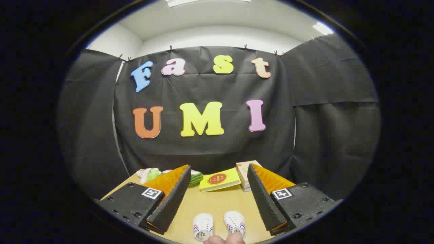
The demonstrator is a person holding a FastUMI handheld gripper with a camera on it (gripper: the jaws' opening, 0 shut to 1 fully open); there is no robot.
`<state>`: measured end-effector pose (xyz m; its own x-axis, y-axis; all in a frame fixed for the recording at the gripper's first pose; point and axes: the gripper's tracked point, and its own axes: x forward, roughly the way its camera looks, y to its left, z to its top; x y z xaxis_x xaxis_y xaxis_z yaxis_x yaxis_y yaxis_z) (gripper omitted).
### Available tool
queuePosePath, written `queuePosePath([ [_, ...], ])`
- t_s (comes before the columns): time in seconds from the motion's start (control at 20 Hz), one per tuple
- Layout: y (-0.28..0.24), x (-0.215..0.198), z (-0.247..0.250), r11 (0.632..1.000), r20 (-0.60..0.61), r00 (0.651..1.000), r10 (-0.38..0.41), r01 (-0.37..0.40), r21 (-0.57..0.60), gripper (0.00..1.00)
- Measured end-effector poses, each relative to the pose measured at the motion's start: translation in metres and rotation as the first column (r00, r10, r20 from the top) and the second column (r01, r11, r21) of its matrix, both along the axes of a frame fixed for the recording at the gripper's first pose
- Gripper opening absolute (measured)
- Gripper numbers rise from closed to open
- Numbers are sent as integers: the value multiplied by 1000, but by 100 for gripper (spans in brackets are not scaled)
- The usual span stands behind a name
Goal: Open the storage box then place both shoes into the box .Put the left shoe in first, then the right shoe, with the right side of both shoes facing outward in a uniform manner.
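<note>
progress: nothing done yet | tool (217, 200) spread, holding nothing | both shoes (218, 226) side by side on table (217, 203) between the fingers (a person's fingertips (223, 240) touch them) | left: box opening, both placements

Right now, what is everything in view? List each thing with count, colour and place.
small white shoes with red and blue side stripes: two, side by side on the table between the fingers.
light wooden table: one, tan, under everything.
yellow book with a red mark: one, lying beyond the fingers.
pale stacked books: a short stack, just right of the yellow book.
soft toys: green, white and pink, far left of the table; count unclear.
person's fingertips: at the shoes' near ends.
gripper: one, fingers wide apart, holding nothing.
</note>
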<state>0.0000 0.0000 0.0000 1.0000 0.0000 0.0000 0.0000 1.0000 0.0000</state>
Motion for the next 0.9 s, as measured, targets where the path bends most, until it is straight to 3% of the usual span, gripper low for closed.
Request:
queuePosePath([
  [0.9, 2, 10, 1, 1000, -16, 1000, 25, -26, -14, 100],
])
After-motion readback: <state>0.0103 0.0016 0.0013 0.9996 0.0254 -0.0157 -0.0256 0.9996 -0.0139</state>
